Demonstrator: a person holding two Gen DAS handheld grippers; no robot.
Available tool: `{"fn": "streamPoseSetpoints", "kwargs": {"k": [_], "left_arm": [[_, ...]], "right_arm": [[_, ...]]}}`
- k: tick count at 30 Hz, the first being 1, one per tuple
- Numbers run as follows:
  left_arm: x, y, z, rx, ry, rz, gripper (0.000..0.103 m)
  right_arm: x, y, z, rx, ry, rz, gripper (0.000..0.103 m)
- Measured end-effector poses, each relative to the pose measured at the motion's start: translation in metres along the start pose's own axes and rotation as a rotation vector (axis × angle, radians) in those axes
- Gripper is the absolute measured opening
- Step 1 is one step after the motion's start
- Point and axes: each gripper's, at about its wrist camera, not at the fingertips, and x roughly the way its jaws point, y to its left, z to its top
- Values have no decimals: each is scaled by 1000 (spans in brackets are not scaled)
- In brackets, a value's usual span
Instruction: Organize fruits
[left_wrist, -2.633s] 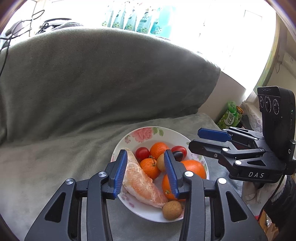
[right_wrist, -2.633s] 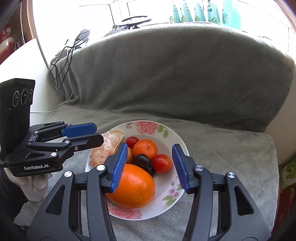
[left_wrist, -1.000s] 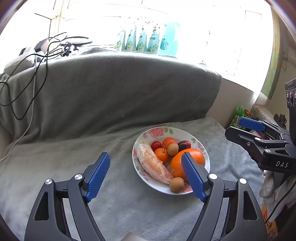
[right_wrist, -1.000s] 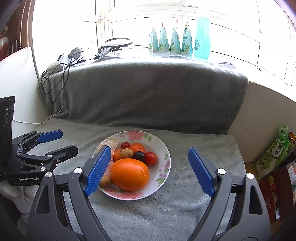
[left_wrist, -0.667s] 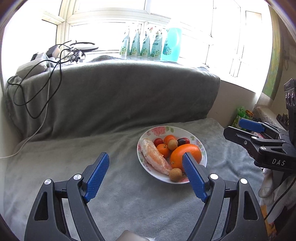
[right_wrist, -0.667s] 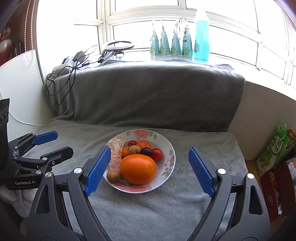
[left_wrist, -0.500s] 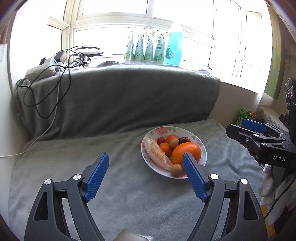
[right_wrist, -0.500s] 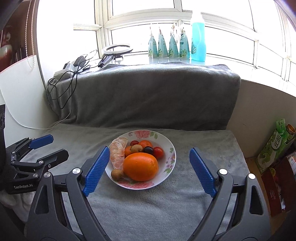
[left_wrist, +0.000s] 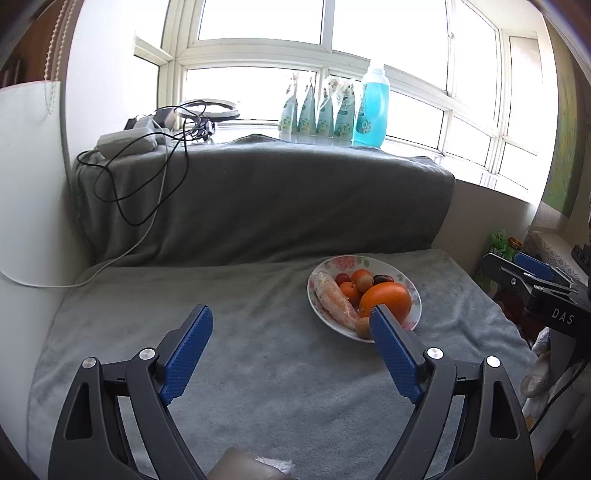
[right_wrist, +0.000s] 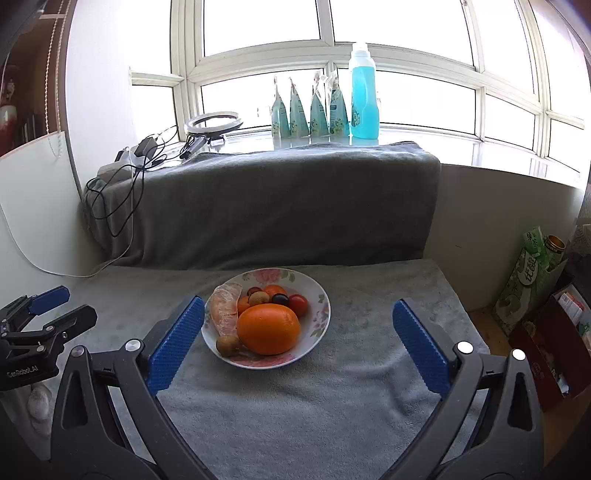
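Both tools (left_wrist: 290, 325) (right_wrist: 298, 317) farther back (spread wide) from plate (right_wrist: 320, 295)

Grey blanket (left_wrist: 155, 317) ahead-left of left gripper (left_wrist: 291, 325) lies bare. Plate (right_wrist: 320, 295) of fruit sits between right gripper (right_wrist: 299, 314) fingers' line; draped backrest (right_wrist: 277, 206) blocks beyond.

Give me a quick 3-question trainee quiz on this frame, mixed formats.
1. True or false: the large orange lies in the floral plate.
2. Multiple choice: the left gripper is A) open and holding nothing, B) shut on the peeled citrus piece, C) out of view.
3. Fill in: the right gripper is ____, with nothing between its pads.

Key: 1 true; 2 A; 3 open.
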Motion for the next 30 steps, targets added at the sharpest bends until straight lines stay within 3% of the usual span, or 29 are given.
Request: {"fn": "streamPoseSetpoints", "kwargs": {"k": [30], "left_arm": [[-10, 2, -6, -29, -8, -12, 87]], "right_arm": [[-3, 9, -5, -2, 11, 6, 103]]}}
